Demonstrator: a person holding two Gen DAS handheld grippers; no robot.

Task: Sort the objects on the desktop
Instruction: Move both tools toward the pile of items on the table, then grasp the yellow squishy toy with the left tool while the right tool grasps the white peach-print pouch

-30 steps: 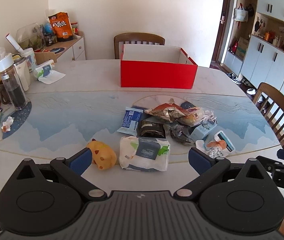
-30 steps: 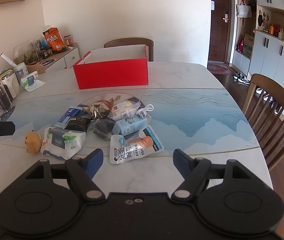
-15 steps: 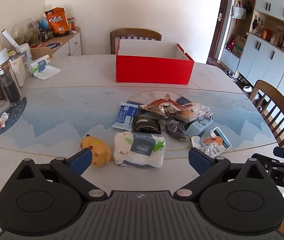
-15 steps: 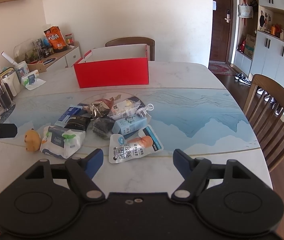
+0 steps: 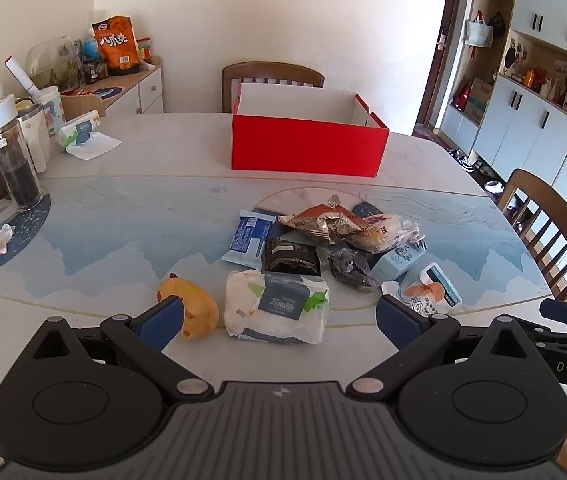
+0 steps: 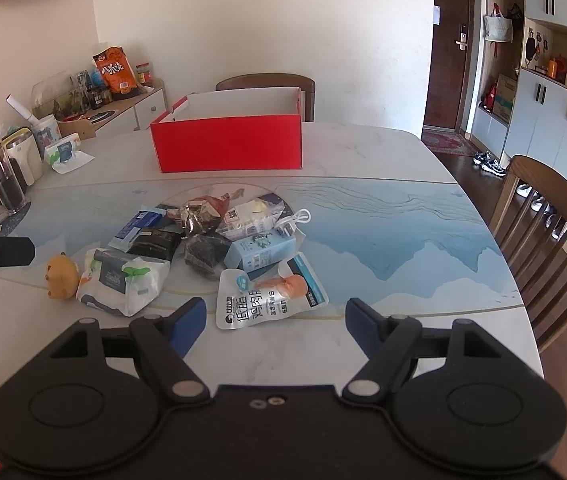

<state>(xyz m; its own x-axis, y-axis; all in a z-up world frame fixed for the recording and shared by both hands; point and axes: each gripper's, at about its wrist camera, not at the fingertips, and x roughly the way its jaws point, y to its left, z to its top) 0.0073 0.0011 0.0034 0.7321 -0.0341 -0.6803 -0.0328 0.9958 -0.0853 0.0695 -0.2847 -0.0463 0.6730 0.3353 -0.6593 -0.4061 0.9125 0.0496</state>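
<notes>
A heap of small packets lies mid-table: a white wet-wipe pack (image 5: 277, 306) (image 6: 123, 280), a yellow plush toy (image 5: 191, 304) (image 6: 61, 276), a white chicken pouch (image 6: 265, 298) (image 5: 423, 294), a pale blue carton (image 6: 261, 250), a blue wrapper (image 5: 249, 236) and dark packets (image 5: 291, 258). An open red box (image 5: 307, 148) (image 6: 229, 142) stands beyond. My left gripper (image 5: 279, 318) is open and empty just before the wipe pack. My right gripper (image 6: 275, 318) is open and empty before the chicken pouch.
A bottle (image 5: 11, 160), cups and a tissue pack (image 5: 79, 136) crowd the table's left edge. Wooden chairs stand behind the box (image 5: 271, 76) and at the right (image 6: 551, 240). A sideboard with snacks (image 5: 115, 46) is at the back left.
Both grippers drew back and rose slightly, so the heap sits a little farther off. Jaws stayed open; nothing on the table moved.
</notes>
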